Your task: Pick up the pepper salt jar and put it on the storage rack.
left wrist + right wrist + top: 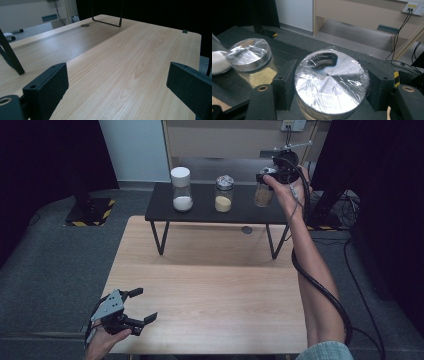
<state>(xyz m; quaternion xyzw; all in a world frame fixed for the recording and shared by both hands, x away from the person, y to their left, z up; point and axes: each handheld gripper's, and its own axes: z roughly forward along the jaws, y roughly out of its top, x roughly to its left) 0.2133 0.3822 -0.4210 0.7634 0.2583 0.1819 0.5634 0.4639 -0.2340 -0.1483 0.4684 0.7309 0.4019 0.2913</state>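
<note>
At the tabletop's point(210, 285) near left corner the left gripper point(142, 306) rests, jaws spread — while at the black shelf's point(200, 212) right end the right gripper point(266, 176) pinches a jar point(263, 195) by its silver lid.

black shelf point(200, 212), three jars, wooden table point(210, 285)

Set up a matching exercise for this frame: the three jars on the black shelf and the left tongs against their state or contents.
Things:
1. white-lidded jar
2. middle jar
3. right-hand jar
4. left tongs

States:
A. open over the wooden table, holding nothing
B. yellowish powder, silvery lid
C. clamped at its lid by the right tongs
D. white powder

Pairs: 1-D, 2-B, 3-C, 4-A
</note>
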